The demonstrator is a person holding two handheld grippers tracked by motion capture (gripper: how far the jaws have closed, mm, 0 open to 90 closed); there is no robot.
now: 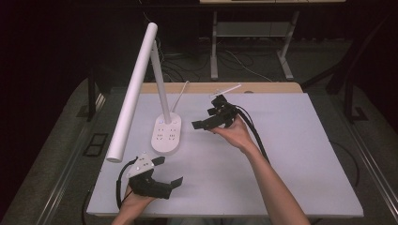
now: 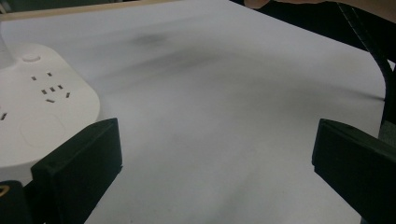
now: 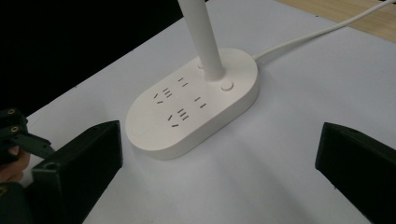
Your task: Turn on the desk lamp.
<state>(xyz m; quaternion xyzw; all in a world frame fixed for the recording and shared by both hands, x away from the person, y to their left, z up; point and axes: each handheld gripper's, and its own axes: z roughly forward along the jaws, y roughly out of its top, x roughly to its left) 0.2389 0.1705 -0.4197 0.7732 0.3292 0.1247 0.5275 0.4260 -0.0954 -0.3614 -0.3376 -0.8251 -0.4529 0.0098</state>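
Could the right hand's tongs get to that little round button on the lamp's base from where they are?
Probably yes: the right tongs hang open beside the lamp base, and nothing lies between them and the button.

**Materials and finish**

Surface [image 1: 291,154]: matt white, smooth, paper-like sheet; bare light wood strip [image 1: 263,87] along the far edge. Lamp base [image 3: 196,105]: smooth white plastic, slight satin sheen, with socket slots. Lamp stem [image 3: 203,35] and long lamp head [image 1: 133,89]: same smooth white finish. White cord [image 3: 322,30]: smooth, plastic-looking. Left gripper [image 1: 170,172] and right gripper [image 1: 202,124]: matt black plastic, jaw faces dull. Floor: dark, rough carpet-like.
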